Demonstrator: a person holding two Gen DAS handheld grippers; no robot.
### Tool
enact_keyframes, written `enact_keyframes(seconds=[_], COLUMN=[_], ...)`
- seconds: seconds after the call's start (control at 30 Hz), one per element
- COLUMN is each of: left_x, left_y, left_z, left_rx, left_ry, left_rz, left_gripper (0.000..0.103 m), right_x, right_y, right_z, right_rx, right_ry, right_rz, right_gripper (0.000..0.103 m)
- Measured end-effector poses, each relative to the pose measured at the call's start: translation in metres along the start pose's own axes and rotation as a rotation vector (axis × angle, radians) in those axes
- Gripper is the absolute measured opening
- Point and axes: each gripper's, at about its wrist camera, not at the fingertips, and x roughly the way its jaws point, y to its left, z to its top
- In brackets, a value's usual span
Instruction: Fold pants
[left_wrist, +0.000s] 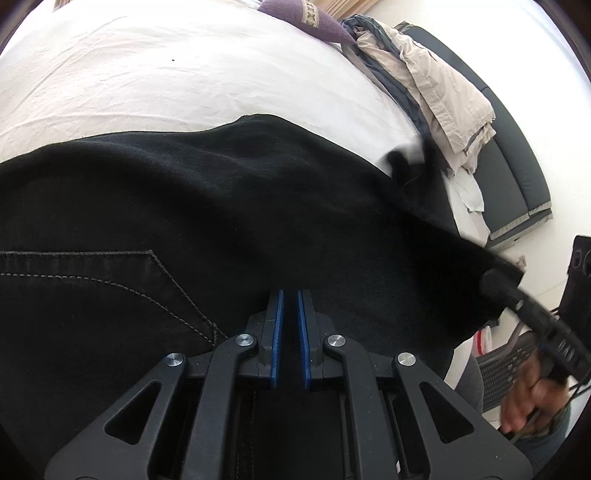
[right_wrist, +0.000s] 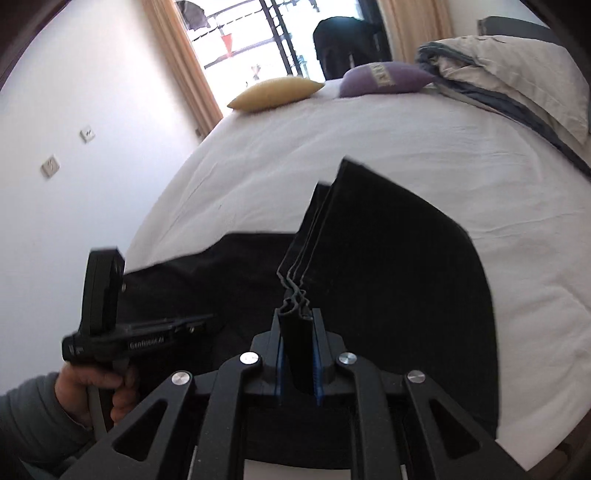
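One pair of black pants (left_wrist: 221, 206) lies spread on the white bed (left_wrist: 166, 74) — stitched pocket showing. My right claw (right_wrist: 298, 325) is clamped on the stacked leg hems, lifted; my left claw (left_wrist: 290, 314) is nearly closed over cloth. Two cushions — yellow (right_wrist: 275, 94), purple (right_wrist: 384, 79).

bed (right_wrist: 369, 155) white-sheeted, spread ahead of my claw | yellow cushion (right_wrist: 275, 94) and purple cushion (right_wrist: 384, 79) at its far end | beige-and-grey bedding pile (right_wrist: 517, 85) far right of my claw | window (right_wrist: 258, 33) beyond, bright daylight, tan curtains (right_wrist: 177, 62) | white wall (right_wrist: 74, 110) to my left, two wall sockets (right_wrist: 50, 165)
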Motion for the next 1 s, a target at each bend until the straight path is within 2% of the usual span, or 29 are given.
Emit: enact_keyframes(seconds=[0.1, 0.23, 0.4, 0.47, 0.53, 0.57, 0.6, 0.63, 0.87, 0.93, 0.97, 1.0], left_x=[-0.005, -0.017, -0.029, -0.031, -0.035, -0.038, -0.042, -0.045, -0.053, -0.05, -0.048, -0.045], left_y=[0.007, 0.017, 0.023, 0.027, 0.034, 0.037, 0.04, 0.041, 0.048, 0.051, 0.051, 0.051], left_z=[-0.001, -0.002, -0.006, -0.007, -0.009, -0.01, -0.011, -0.013, -0.014, -0.015, -0.015, -0.015], left_rx=[-0.042, -0.112, -0.234, -0.276, -0.332, -0.356, -0.378, -0.39, -0.404, -0.399, -0.39, -0.383], left_ry=[-0.025, -0.044, -0.048, -0.032, -0.022, -0.029, -0.043, -0.06, -0.044, -0.035, -0.026, -0.011], left_rz=[-0.002, -0.042, -0.221, -0.261, -0.305, -0.325, -0.348, -0.377, -0.386, -0.378, -0.359, -0.335], left_gripper=[0.008, 0.008, 0.008, 0.009, 0.027, 0.054, 0.073, 0.074, 0.074, 0.07, 0.055, 0.032], right_x=[0.028, 0.024, 0.007, 0.003, 0.003, 0.004, 0.006, 0.01, 0.015, 0.016, 0.017, 0.018], right_y=[0.014, 0.015, 0.048, 0.069, 0.091, 0.101, 0.11, 0.117, 0.126, 0.128, 0.13, 0.131], right_z=[-0.021, -0.026, -0.03, -0.039, -0.05, -0.056, -0.062, -0.067, -0.072, -0.074, -0.076, -0.078], right_rx=[0.013, 0.013, -0.131, -0.204, -0.279, -0.311, -0.34, -0.363, -0.408, -0.426, -0.437, -0.443], right_ry=[0.068, 0.051, -0.009, -0.018, -0.017, -0.015, -0.011, -0.005, 0.002, 0.008, 0.013, 0.018], right_rz=[-0.008, -0.028, -0.054, -0.054, -0.053, -0.051, -0.054, -0.056, -0.066, -0.072, -0.079, -0.081], right_gripper=[0.013, 0.013, 0.013, 0.013, 0.013, 0.013, 0.013, 0.013, 0.013, 0.013, 0.013, 0.013])
